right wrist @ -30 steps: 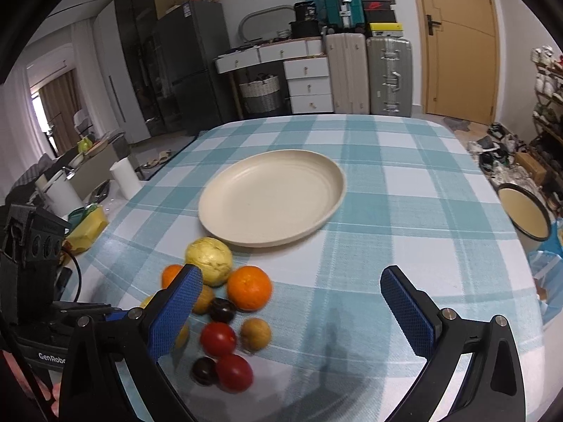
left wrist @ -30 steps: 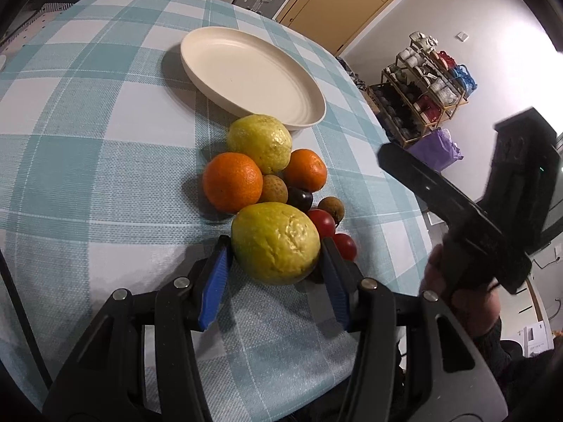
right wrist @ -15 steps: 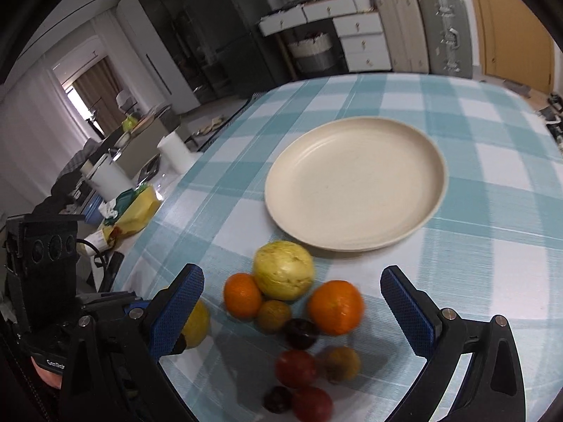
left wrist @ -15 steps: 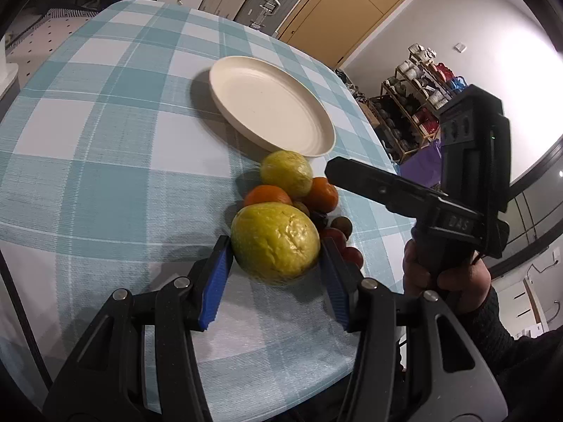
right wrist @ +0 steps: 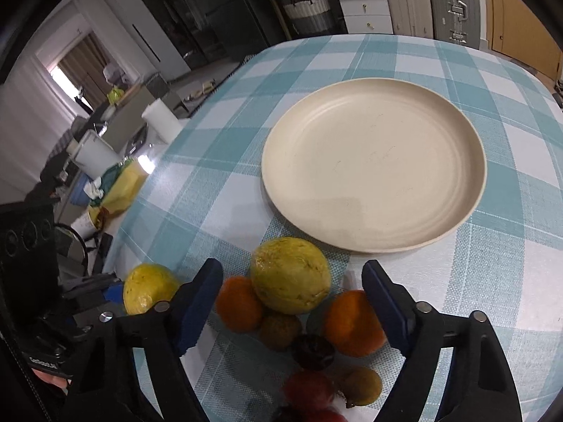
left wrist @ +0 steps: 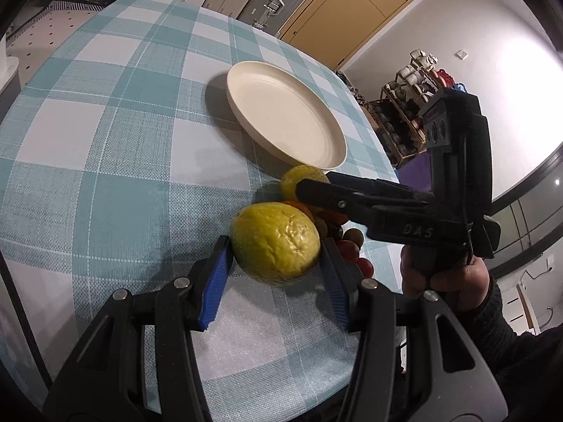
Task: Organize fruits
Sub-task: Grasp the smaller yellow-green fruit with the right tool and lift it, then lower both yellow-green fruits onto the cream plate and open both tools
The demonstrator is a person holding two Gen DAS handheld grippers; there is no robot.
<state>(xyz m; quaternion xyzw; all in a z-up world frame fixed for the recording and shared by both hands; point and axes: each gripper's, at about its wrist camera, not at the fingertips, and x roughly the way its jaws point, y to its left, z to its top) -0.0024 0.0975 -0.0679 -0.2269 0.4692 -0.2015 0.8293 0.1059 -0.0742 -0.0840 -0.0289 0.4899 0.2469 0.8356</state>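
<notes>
Gripping yellow fruit [left wrist: 276,242], left tool [left wrist: 276,258] holds it short of plate [left wrist: 337,156]; plate lies ahead. Right tool [right wrist: 292,311] wide open, unladen, over second yellow fruit [right wrist: 290,274] beside plate.

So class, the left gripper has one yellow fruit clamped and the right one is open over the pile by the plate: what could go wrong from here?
1. The left gripper clamps the round yellow fruit only at its sides, so it might slip out.
2. The open right gripper straddles the second yellow fruit, which touches two oranges; closing could scatter the pile.
3. The two grippers are close together and could collide heading for the plate.
</notes>
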